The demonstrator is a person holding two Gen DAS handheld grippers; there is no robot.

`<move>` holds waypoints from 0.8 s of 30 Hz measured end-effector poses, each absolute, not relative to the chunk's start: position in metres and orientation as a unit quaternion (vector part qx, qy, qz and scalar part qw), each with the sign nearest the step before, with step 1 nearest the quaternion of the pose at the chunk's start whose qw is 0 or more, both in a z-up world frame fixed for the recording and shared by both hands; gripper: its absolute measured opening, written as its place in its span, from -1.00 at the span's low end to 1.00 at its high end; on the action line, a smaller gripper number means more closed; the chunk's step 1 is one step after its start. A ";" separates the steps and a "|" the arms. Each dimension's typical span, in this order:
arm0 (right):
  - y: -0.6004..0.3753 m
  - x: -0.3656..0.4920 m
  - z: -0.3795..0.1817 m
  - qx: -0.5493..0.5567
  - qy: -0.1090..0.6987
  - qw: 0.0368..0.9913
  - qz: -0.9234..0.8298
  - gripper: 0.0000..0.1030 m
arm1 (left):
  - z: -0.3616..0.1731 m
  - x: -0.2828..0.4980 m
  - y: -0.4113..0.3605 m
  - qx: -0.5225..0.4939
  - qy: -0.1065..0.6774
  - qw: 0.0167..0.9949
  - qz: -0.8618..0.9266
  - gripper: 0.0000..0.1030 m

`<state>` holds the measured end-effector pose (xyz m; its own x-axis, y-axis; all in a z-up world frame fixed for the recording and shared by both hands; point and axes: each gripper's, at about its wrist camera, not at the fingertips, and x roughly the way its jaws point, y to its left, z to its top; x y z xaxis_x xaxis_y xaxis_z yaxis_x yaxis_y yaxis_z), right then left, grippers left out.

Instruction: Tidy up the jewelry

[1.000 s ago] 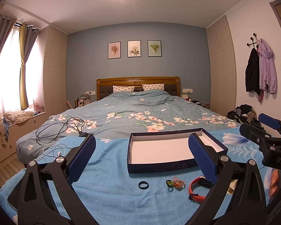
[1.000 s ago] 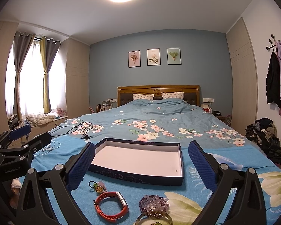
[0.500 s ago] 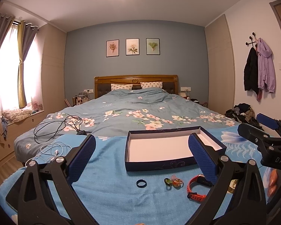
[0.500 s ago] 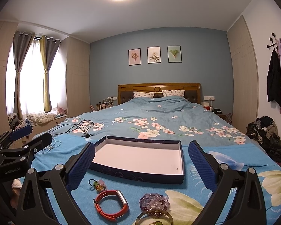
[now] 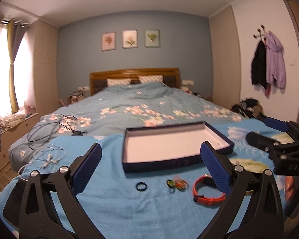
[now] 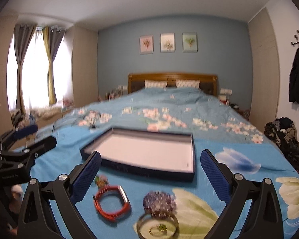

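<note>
Both jaws wide open, holding nothing | left gripper (image 5: 150,166) and right gripper (image 6: 150,173) dipped lower, closer | jewelry beside empty box (image 6: 149,151): red band (image 6: 111,203), black ring (image 5: 141,186) | picking up comes next.

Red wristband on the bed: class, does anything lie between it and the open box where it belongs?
Nothing visible does. The red wristband lies just in front of the open box, with only bare blue blanket between; the box's low front wall must be cleared.
</note>
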<state>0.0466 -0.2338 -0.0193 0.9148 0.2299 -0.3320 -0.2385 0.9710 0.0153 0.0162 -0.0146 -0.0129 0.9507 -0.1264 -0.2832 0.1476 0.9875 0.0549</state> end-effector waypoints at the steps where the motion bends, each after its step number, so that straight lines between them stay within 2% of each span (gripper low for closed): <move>1: -0.234 0.049 -0.022 -0.015 0.182 0.976 0.123 0.87 | -0.016 0.019 -0.017 0.042 0.148 0.985 -0.074 0.89; 6: -0.238 0.058 -0.043 -0.012 0.258 0.956 0.140 0.85 | -0.033 0.044 -0.029 0.062 0.210 0.969 -0.112 0.89; 8: -0.240 0.060 -0.051 -0.006 0.285 0.948 0.144 0.72 | -0.041 0.052 -0.034 0.065 0.225 0.964 -0.128 0.86; 10: -0.244 0.063 -0.057 0.000 0.308 0.940 0.145 0.54 | -0.047 0.058 -0.040 0.070 0.241 0.957 -0.145 0.71; 14: -0.260 0.070 -0.072 0.027 0.359 0.921 0.146 0.11 | -0.057 0.071 -0.053 0.081 0.272 0.942 -0.178 0.56; 16: -0.268 0.071 -0.077 0.039 0.378 0.913 0.150 -0.17 | -0.063 0.077 -0.059 0.084 0.286 0.935 -0.192 0.41; 21: -0.283 0.073 -0.082 0.044 0.397 0.904 0.153 -0.54 | -0.071 0.085 -0.069 0.082 0.323 0.916 -0.224 0.12; 24: -0.288 0.073 -0.085 0.045 0.408 0.898 0.156 -0.61 | -0.078 0.093 -0.076 0.085 0.345 0.902 -0.245 -0.07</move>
<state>0.0731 -0.2876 -0.0850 0.6182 0.3165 -0.7194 -0.2426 0.9475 0.2084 0.0926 -0.0764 -0.0779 0.6419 -0.3823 -0.6647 0.5002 0.8658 -0.0148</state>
